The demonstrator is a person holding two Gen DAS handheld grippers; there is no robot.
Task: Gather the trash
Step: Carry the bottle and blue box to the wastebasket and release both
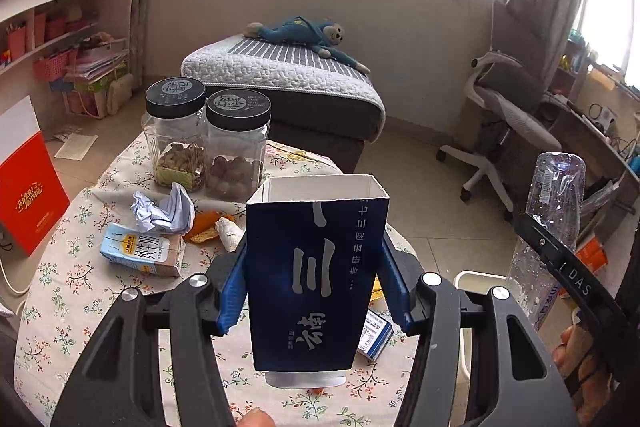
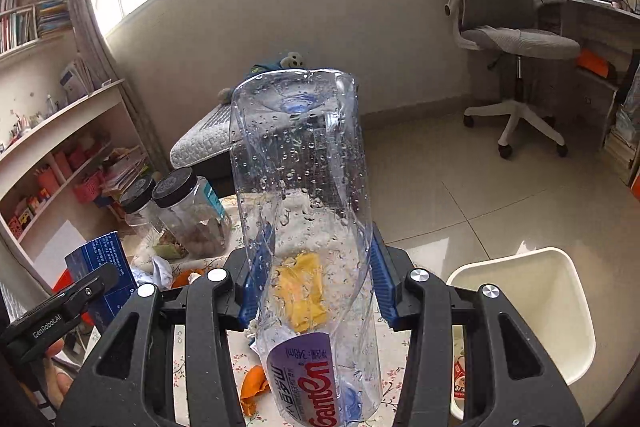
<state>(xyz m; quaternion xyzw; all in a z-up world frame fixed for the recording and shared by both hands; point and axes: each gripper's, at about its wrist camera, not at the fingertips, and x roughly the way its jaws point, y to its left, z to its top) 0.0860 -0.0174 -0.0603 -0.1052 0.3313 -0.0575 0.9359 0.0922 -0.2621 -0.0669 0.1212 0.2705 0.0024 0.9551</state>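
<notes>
two loads lifted: left claw (image 1: 314, 291) grips the open dark-blue cardboard carton (image 1: 316, 279), right claw (image 2: 316, 287) grips the clear wet plastic bottle (image 2: 304, 227); next, i'd guess, drop both into the white plastic bin (image 2: 560, 267).

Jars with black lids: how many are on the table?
2. The jars stand side by side at the table's far edge: the left jar holds mixed nuts, the right jar holds round brown ones. The held blue box may hide others.
</notes>
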